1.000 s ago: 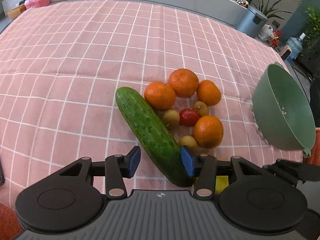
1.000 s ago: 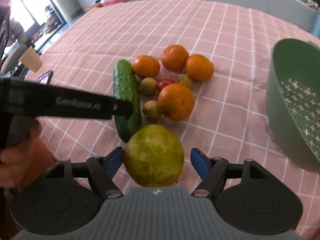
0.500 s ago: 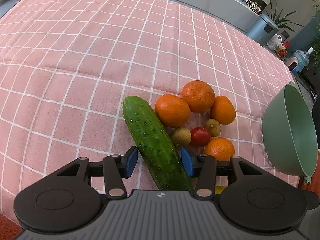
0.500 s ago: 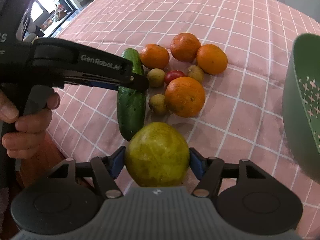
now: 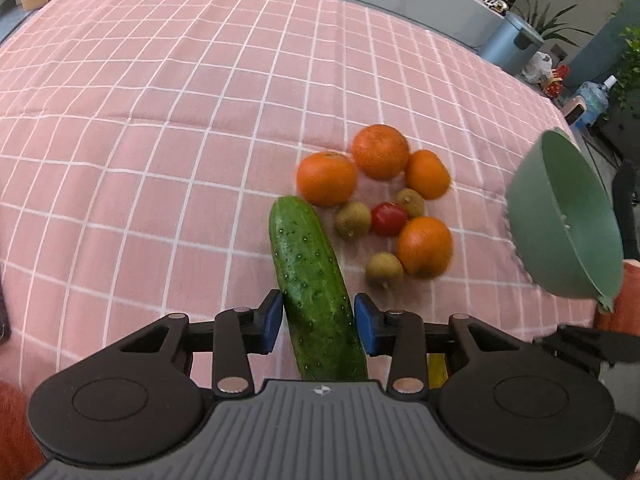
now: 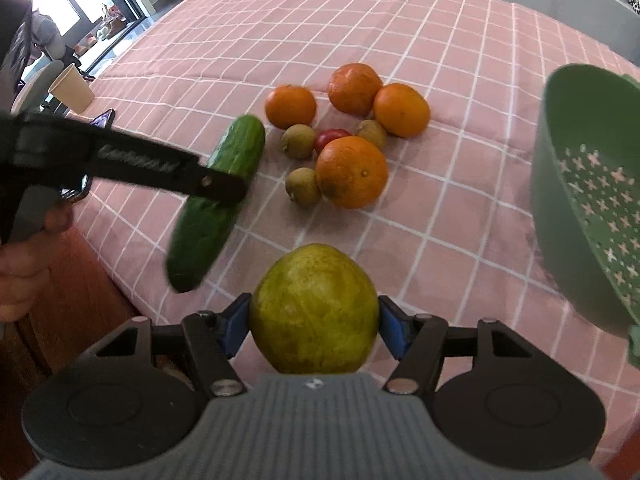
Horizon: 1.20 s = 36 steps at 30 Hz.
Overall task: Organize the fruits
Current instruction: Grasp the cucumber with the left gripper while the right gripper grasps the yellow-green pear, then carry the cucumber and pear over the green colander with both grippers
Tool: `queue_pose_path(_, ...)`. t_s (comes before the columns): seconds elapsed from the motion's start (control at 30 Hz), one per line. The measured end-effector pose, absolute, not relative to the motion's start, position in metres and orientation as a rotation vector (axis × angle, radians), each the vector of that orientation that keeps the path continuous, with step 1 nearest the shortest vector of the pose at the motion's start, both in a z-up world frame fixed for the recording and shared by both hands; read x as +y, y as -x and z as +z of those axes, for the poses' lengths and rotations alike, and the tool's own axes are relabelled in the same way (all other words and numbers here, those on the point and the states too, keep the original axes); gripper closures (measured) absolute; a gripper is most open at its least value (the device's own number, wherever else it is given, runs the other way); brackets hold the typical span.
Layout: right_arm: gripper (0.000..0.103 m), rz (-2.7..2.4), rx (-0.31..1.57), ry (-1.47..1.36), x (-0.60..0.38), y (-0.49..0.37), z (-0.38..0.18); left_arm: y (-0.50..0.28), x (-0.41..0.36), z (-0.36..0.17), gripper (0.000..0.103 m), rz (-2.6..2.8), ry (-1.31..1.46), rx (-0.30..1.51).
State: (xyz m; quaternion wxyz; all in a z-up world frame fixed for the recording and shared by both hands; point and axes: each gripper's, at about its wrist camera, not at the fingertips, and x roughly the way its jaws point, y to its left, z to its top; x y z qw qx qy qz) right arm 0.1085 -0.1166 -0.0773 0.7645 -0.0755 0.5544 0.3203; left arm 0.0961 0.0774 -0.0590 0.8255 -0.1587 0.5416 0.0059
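Observation:
A dark green cucumber point(image 5: 308, 264) runs between the blue pads of my left gripper point(image 5: 319, 322). Its jaws are closing and both pads touch the cucumber's sides. In the right wrist view the cucumber point(image 6: 200, 236) tilts with its near end off the cloth, under the left gripper point(image 6: 228, 188). My right gripper point(image 6: 315, 324) is shut on a big yellow-green fruit point(image 6: 316, 304). Several oranges point(image 5: 326, 178), three small brown fruits point(image 5: 352, 220) and a red tomato point(image 5: 388, 218) lie clustered on the cloth. A green colander point(image 6: 592, 200) stands tilted at the right.
A pink checked tablecloth point(image 5: 160, 120) covers the table, whose near-left edge shows in the right wrist view. A paper cup point(image 6: 72, 88) and a phone point(image 6: 102, 118) are at the left. A hand point(image 6: 24, 256) holds the left gripper. A grey bin point(image 5: 508, 44) stands beyond the table.
The left jaws narrowed onto the cucumber, and its near end swung left and rose. The right pads closed from a gap onto the yellow-green fruit.

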Motion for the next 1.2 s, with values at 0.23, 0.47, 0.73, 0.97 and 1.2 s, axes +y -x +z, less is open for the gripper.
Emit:
queue_pose_path(0.23,0.04,0.697,1.144,0.19,-0.139,-0.107,-0.047,-0.084,0.061,-0.024,0.062,-0.06,0.33,1.094)
queue_pose_path(0.47,0.04,0.688,1.074,0.238,-0.157,-0.117,-0.011,-0.089,0.036,0.004,0.068,-0.122,0.287,1.037)
queue_pose_path(0.73,0.04,0.701,1.105,0.226,-0.158,-0.113,-0.025,-0.081,0.03,-0.025,0.068,-0.118,0.228,1.134)
queue_pose_path(0.97,0.04,0.732,1.161,0.208,-0.148,-0.099,-0.052,-0.056,0.023,-0.06,0.081,-0.154,0.172,1.264)
queue_pose_path(1.2,0.04,0.746,1.189,0.216,-0.136,-0.09,-0.073,-0.049,0.019,-0.065,0.078,-0.183,0.153,1.26)
